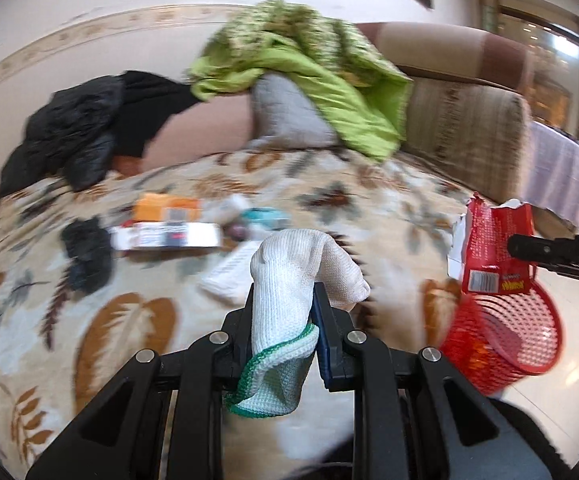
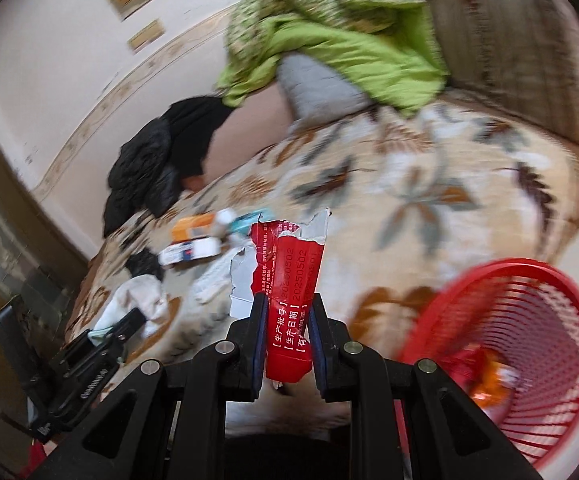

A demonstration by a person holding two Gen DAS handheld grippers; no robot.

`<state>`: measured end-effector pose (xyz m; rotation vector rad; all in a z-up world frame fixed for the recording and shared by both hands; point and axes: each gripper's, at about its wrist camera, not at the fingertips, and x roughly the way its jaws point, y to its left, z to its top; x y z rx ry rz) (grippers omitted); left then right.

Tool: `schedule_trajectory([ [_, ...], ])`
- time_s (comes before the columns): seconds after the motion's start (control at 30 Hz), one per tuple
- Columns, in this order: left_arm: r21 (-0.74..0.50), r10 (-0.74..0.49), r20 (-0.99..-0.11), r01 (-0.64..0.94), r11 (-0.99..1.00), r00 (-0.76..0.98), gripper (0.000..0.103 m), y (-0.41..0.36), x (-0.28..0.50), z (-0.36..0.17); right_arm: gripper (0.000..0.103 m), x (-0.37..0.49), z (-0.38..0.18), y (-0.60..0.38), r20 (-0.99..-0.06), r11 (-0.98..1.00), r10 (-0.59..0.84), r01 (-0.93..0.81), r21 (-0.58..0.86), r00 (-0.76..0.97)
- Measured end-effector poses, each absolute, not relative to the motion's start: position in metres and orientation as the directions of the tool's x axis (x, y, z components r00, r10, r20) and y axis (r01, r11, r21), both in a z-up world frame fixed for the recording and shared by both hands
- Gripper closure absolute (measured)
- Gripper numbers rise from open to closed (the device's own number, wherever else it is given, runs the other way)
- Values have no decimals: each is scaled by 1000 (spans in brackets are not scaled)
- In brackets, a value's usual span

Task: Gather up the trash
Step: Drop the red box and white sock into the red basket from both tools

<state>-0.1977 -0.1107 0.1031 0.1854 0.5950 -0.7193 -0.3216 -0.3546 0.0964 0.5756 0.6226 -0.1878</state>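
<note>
My left gripper (image 1: 285, 300) is shut on a white knitted glove with a green cuff (image 1: 289, 280), held above the leaf-patterned sofa cover. My right gripper (image 2: 289, 308) is shut on a torn red wrapper (image 2: 293, 280) with white print. The wrapper also shows in the left wrist view (image 1: 493, 248), held just above the red mesh basket (image 1: 509, 336). The basket (image 2: 529, 356) sits at lower right in the right wrist view, with some wrappers inside. The left gripper and glove show at lower left there (image 2: 129, 312).
Loose litter lies on the sofa cover: an orange box (image 1: 165, 206), a white flat box (image 1: 169, 236), a white packet (image 1: 229, 276), a black item (image 1: 87, 252). A black jacket (image 1: 77, 136), green blanket (image 1: 309, 72) and grey pillow (image 1: 289, 116) lie behind.
</note>
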Motion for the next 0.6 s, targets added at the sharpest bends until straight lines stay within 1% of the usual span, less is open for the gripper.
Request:
schedule_trajectory([
  [0.2, -109, -658, -608, 775, 623, 444, 81, -167, -229, 114, 82, -371, 99, -398, -623, 788, -108, 449, 421, 775],
  [0.3, -121, -686, -627, 823, 556, 371, 81, -198, -246, 117, 82, -389, 95, -415, -637, 768, -149, 495, 407, 757],
  [0.5, -150, -692, -681, 880, 450, 238, 81, -256, -273, 111, 81, -416, 80, -445, -656, 717, -194, 562, 413, 729],
  [0.6, -137, -675, -708, 898, 418, 206, 80, -285, -285, 102, 80, -422, 73, -453, -671, 702, -203, 584, 408, 713],
])
